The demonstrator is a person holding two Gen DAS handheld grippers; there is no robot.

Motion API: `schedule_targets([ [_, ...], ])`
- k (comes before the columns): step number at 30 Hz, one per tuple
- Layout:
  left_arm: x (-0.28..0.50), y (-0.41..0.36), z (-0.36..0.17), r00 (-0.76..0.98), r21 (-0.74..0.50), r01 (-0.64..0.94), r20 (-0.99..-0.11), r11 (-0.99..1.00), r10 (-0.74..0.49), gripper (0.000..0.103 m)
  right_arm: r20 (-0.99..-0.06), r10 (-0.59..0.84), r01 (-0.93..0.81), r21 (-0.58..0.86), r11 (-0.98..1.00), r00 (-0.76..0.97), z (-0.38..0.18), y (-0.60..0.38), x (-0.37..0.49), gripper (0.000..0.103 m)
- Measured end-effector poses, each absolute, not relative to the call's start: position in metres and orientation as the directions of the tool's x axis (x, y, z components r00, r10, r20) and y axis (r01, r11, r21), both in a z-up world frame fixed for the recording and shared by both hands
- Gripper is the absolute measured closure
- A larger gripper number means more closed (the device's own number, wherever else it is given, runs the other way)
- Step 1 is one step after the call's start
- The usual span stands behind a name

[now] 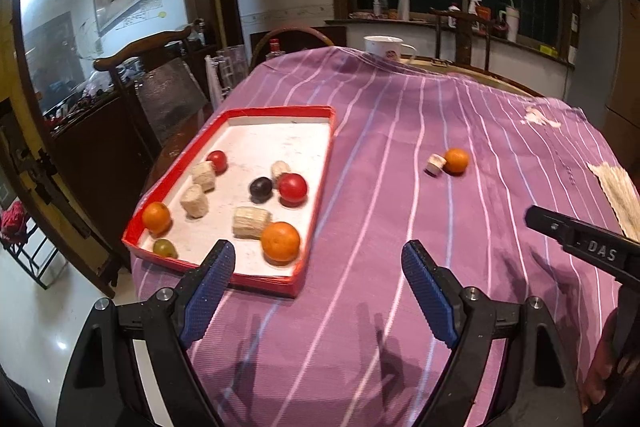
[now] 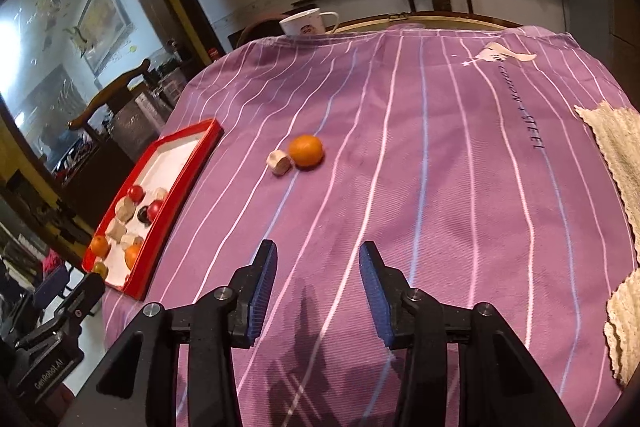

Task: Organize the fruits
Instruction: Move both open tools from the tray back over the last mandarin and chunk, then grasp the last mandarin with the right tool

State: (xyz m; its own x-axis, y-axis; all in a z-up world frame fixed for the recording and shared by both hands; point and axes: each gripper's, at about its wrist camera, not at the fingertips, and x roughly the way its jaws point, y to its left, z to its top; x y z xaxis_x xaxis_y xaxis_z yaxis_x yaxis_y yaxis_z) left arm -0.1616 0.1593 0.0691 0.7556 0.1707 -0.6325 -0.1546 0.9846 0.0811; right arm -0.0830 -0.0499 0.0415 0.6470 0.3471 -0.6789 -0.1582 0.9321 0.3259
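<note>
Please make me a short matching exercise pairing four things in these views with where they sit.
Things:
1. dark plum
2. loose orange
3. white mug
4. green fruit

Places:
A. far edge of the table
B. near corner of the red tray
C. on the purple cloth, beside a pale chunk
D. mid-tray, next to a red fruit

Pairs: 1-D, 2-C, 3-A, 4-B

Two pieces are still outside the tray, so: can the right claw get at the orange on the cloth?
Probably yes: the right claw is open and empty, the orange lies ahead on bare cloth; only the pale chunk touches its left side.
</note>
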Motion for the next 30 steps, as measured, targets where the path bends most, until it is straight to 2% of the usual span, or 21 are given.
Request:
schedule_targets([
  [10,-0.152,0.146,0.057,0.737,0.073,-0.087,-0.666,0.994,0.114,0.018,-0.7,0.334,-0.177,0.289,0.941,0.632,0.059,-0.055,-0.076,0.056],
  [15,-0.145,0.145,0.049,0.719,0.041,-0.079,-0.69,0.996,0.086,0.018,-0.721,0.339,-0.216,0.261,0.941,0.604,0.069,-0.044,-0.038,0.055],
  [24,-0.144,0.149,0.048,0.714,0.028,-0.077,-0.696,0.997,0.075,0.018,-0.738,0.268,-0.227,0.158,0.961,0.62,0.041,0.004,0.056,0.055],
  [28,-0.142,0.153,0.046,0.707,0.017,-0.082,-0.703,0.996,0.07,0.018,-0.782,0.247,-0.227,0.138,0.964,0.573,0.022,0.009,0.071,0.055],
  [30,-0.141,0.155,0.045,0.706,0.013,-0.085,-0.705,0.996,0.07,0.018,-0.773,0.247,-0.219,0.143,0.965,0.585,0.022,0.0,0.066,0.055],
])
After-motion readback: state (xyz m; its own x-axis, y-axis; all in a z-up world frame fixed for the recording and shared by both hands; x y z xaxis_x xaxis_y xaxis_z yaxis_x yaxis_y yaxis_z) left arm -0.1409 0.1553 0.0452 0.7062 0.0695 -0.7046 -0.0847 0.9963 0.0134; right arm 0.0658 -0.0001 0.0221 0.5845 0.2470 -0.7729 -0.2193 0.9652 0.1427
